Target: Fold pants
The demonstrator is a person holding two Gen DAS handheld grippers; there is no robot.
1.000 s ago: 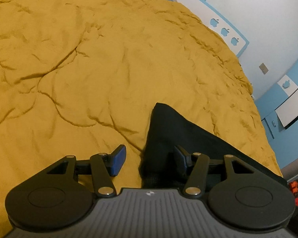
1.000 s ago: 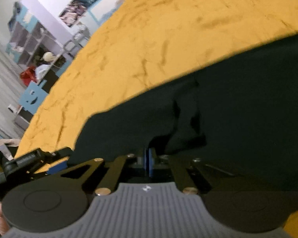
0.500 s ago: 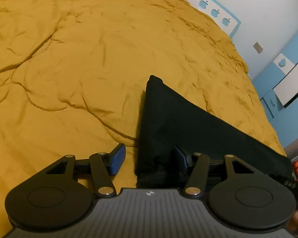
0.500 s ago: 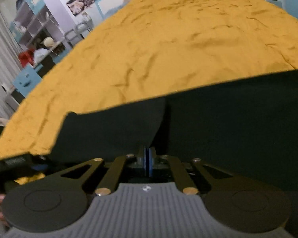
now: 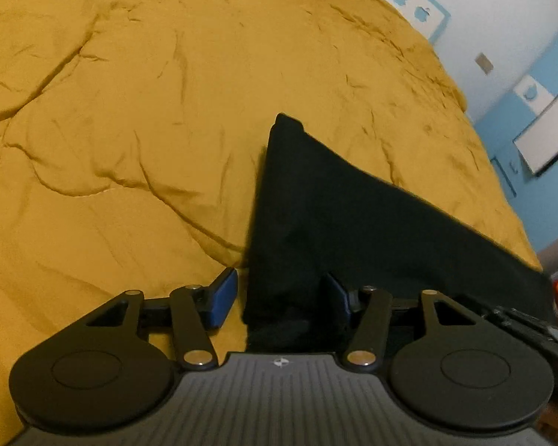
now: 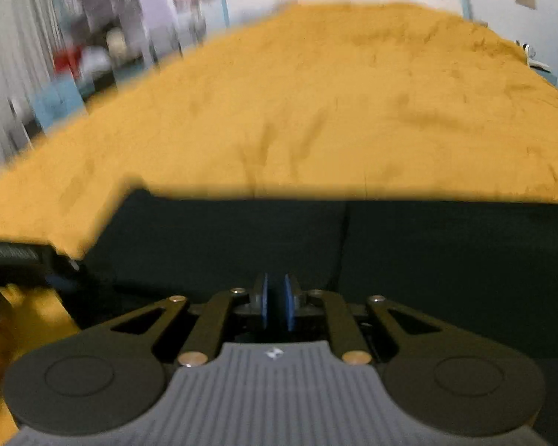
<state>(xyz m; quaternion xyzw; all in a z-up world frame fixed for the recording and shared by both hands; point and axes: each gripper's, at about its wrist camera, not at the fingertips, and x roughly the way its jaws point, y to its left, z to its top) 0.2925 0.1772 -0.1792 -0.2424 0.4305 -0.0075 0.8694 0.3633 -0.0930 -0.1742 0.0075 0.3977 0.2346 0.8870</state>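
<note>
Black pants lie flat on a mustard-yellow bed cover. In the left wrist view they form a dark wedge that runs from a far corner down to my left gripper. That gripper is open, its jaws wide apart, with a near edge of the pants between them. In the right wrist view the pants spread across the lower frame. My right gripper has a small gap between its blue pads, over the cloth. I cannot tell whether cloth is pinched there. This view is blurred.
The yellow cover fills the bed. Beyond it a white and blue wall stands at the right, and blurred shelves and furniture at the far left. The other gripper's body shows at the left edge.
The right gripper's pads, pressed together before, now show a small gap, and the cloth bunched at them has flattened out. The right view swung quickly. The left gripper stayed open and shifted slightly.
</note>
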